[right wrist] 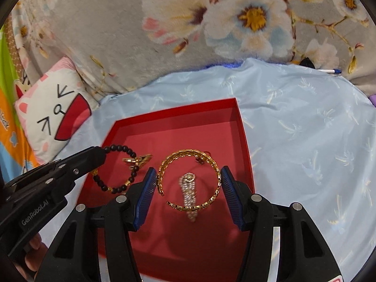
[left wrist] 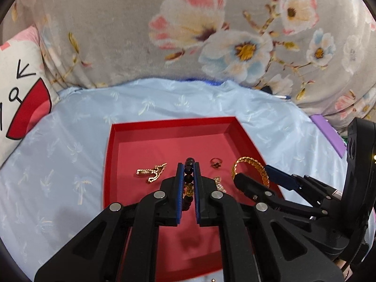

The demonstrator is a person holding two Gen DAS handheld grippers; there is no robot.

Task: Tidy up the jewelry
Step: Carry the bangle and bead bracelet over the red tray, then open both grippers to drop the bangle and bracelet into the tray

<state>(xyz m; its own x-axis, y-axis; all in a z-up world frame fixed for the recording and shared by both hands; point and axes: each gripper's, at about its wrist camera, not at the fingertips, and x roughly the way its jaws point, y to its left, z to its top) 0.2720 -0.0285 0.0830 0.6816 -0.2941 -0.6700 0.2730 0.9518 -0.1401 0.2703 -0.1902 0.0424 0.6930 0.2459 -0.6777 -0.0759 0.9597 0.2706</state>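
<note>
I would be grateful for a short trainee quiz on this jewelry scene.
1. True or false: the left gripper is shut on the dark bead bracelet.
2. What spans the right gripper jaws: A gold bangle, B ring, C pen?
3. Name the container beneath the jewelry.

Key: 1 true. 2 A; both pads touch it. 3 The red tray.

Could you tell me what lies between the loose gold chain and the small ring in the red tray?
The left gripper, shut on the dark bead bracelet, as the left wrist view shows.
</note>
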